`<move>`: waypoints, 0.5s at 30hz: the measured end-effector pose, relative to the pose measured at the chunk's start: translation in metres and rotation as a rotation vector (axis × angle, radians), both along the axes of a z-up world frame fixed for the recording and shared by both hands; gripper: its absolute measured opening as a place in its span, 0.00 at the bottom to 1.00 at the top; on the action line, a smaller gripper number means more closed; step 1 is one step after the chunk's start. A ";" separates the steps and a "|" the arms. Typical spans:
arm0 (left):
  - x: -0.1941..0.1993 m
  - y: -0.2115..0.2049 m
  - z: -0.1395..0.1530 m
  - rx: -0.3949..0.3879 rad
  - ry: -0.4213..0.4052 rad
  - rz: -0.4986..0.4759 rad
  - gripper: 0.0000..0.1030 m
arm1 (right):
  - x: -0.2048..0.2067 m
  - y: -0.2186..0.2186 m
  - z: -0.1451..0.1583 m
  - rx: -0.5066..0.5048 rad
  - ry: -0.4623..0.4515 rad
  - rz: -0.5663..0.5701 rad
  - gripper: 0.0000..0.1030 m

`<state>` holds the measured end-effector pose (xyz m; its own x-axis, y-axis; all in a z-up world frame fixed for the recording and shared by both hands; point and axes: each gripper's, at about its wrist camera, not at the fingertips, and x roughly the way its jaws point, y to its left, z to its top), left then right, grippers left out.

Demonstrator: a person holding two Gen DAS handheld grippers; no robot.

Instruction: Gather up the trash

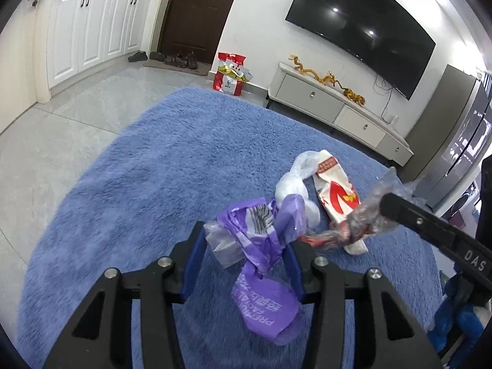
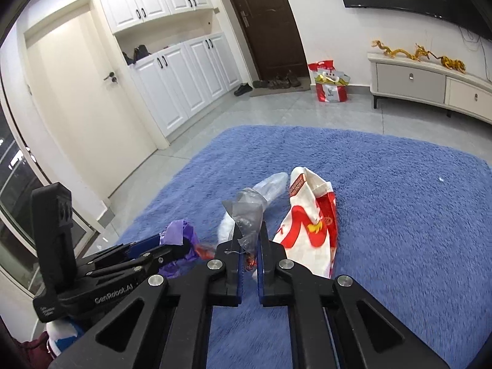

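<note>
A crumpled purple wrapper (image 1: 255,233) is bunched between my left gripper's (image 1: 246,246) blue pads, and its printed end hangs below them. The pads press on it from both sides. My right gripper (image 2: 249,230) is shut on a clear crumpled plastic wrapper (image 2: 246,212) with a red twisted strip under it. In the left wrist view the right gripper (image 1: 384,206) comes in from the right with that clear plastic (image 1: 369,218). A red-and-white paper bag (image 2: 310,224) and a white plastic bag (image 1: 292,181) lie on the blue rug (image 2: 384,215) just beyond both grippers.
A red takeaway bag (image 2: 330,87) stands on the tiled floor by the dark door (image 2: 264,18), with shoes (image 2: 276,83) beside it. A low TV cabinet (image 2: 430,83) lines the right wall. White cupboards (image 2: 184,86) line the left. A blue bundle (image 1: 455,323) sits at the lower right.
</note>
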<state>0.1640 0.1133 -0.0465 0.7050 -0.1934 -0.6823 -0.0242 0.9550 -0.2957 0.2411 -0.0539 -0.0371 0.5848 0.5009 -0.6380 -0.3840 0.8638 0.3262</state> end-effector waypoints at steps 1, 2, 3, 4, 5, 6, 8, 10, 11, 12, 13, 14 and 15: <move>-0.007 0.000 0.003 0.004 -0.003 -0.002 0.44 | -0.007 -0.003 0.002 0.008 -0.004 0.002 0.06; -0.012 0.001 0.006 0.008 -0.005 -0.004 0.44 | -0.014 -0.005 0.004 0.014 -0.008 0.003 0.06; -0.019 0.001 0.009 0.011 -0.007 -0.007 0.44 | -0.024 -0.009 0.007 0.023 -0.012 0.003 0.06; -0.025 0.000 0.011 0.015 -0.009 -0.011 0.44 | -0.030 -0.012 0.009 0.029 -0.016 0.002 0.06; -0.033 -0.002 0.014 0.022 -0.015 -0.018 0.44 | -0.037 -0.016 0.011 0.036 -0.020 -0.001 0.06; -0.039 -0.005 0.017 0.026 -0.018 -0.024 0.44 | -0.046 -0.021 0.014 0.046 -0.025 -0.006 0.06; -0.053 -0.012 0.023 0.038 -0.029 -0.043 0.44 | -0.058 -0.029 0.019 0.058 -0.034 -0.015 0.06; -0.066 -0.020 0.027 0.049 -0.037 -0.061 0.44 | -0.074 -0.040 0.026 0.072 -0.048 -0.028 0.06; -0.072 -0.026 0.030 0.053 -0.039 -0.072 0.44 | -0.080 -0.045 0.028 0.076 -0.053 -0.034 0.06; -0.077 -0.029 0.030 0.055 -0.040 -0.082 0.44 | -0.087 -0.051 0.031 0.079 -0.059 -0.042 0.05; -0.083 -0.036 0.032 0.060 -0.042 -0.098 0.44 | -0.095 -0.058 0.034 0.079 -0.066 -0.051 0.05; -0.087 -0.041 0.033 0.067 -0.045 -0.111 0.44 | -0.099 -0.062 0.036 0.079 -0.070 -0.058 0.05; -0.091 -0.046 0.035 0.073 -0.047 -0.120 0.44 | -0.107 -0.069 0.038 0.078 -0.073 -0.067 0.05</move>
